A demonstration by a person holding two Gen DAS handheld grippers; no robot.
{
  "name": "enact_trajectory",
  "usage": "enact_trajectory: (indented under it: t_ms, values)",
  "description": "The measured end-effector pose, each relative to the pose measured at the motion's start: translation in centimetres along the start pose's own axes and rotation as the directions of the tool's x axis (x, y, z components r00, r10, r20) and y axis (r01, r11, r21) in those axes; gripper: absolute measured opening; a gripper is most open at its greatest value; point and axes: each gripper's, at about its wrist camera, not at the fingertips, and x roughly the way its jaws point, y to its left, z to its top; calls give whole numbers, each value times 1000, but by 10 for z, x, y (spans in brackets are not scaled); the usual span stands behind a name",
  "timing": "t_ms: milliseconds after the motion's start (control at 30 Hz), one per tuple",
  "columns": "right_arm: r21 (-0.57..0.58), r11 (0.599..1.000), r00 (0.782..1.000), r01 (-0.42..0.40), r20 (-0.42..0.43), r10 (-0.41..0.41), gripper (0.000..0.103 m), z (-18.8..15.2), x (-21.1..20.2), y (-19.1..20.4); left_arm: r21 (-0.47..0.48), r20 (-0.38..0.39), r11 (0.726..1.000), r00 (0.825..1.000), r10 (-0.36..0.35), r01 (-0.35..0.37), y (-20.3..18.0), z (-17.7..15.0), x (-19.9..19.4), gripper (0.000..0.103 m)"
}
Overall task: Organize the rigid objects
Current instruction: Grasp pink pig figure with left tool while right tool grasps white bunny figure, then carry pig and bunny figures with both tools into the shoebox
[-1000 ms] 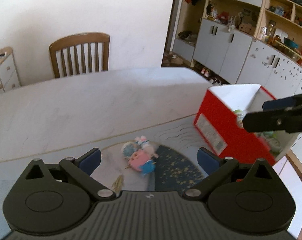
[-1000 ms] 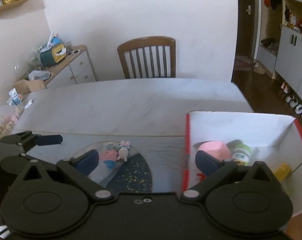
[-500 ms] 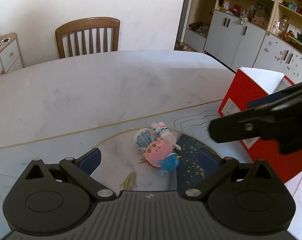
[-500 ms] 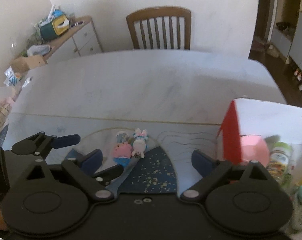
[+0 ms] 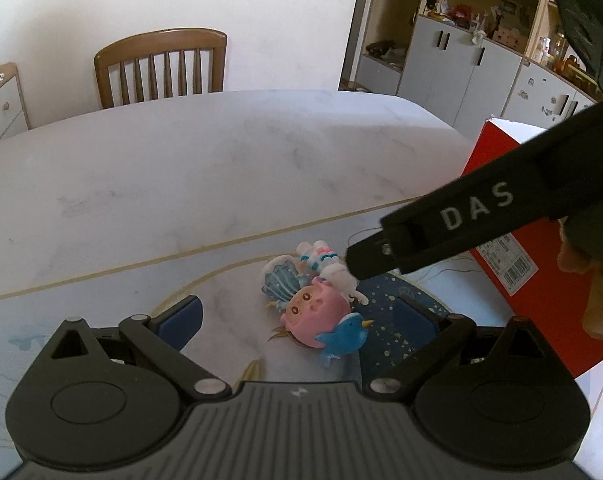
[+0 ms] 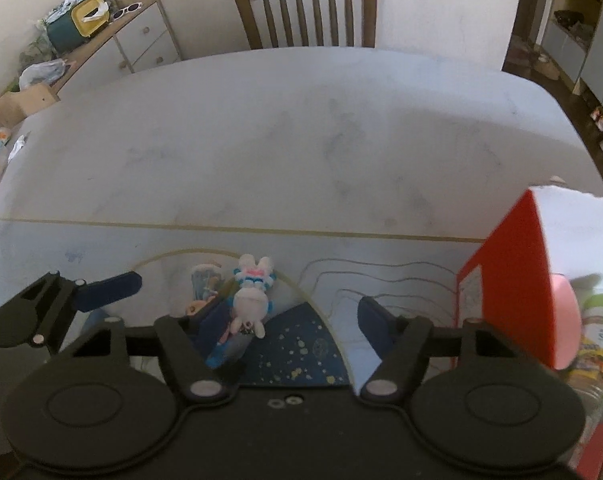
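Reaching fingers, right: my right gripper (image 6: 297, 316) had just been closing; its blue pads stood part-way in, the white rabbit toy between them beside the left pad (image 6: 217, 322), and I could not tell whether that pad touched it; the right pad was clear of it.
Fingers, left: my left gripper (image 5: 301, 312) held its pads spread wide, with nothing pinched; the pink round toy lay between them on the mat.
White rabbit toy (image 6: 251, 298): it lay on its back, ears pointing away from me, touching the other toys of the cluster; in the left view the tip of the right gripper's finger (image 5: 375, 254) sat right at it (image 5: 325, 264).
Pink round toy (image 5: 315, 312): it lay at the near side of the cluster, face up, with a blue bird toy (image 5: 343, 334) against its near right side.
Shell toy (image 5: 281, 280): pale blue and ribbed, it stood at the far left of the cluster, touching the pink one.
Mat (image 5: 385, 320): pale, with a dark blue starred patch and a thin gold line; the toys rested on it where pale met blue.
Red box (image 6: 505, 280): it stood open to the right of the toys, apart from them, white inside, holding a pink object (image 6: 563, 320) and a green-capped jar (image 6: 599, 328).
Table (image 6: 281, 140): pale and marbled, bare beyond the mat.
Chair (image 6: 305, 4): wooden and slat-backed, at the far edge.
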Motion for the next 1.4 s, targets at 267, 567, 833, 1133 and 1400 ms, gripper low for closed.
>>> enact_trajectory:
  t_ms: [267,567,833,1133,1400]
  values:
    - [-2,1000,1000,-4,-23,4,58,10,16,8,27,-1,999,1000,-17,17,-3,-3,7,87]
    - [-25,1000,999,5,-45,-6,48,16,26,17,14,-4,1000,1000,-27,27,1,-8,10,64]
    - [-23,1000,999,13,-45,-14,42,13,30,22,32,-2,999,1000,-14,14,-2,-11,7,53]
    - [24,999,999,-23,-42,24,23,8,27,21,7,-15,1000,1000,-8,9,0,-11,0,52]
    - [70,997,999,-43,-2,43,22,-1,3,16,-5,-24,999,999,-33,33,2,-7,-8,32]
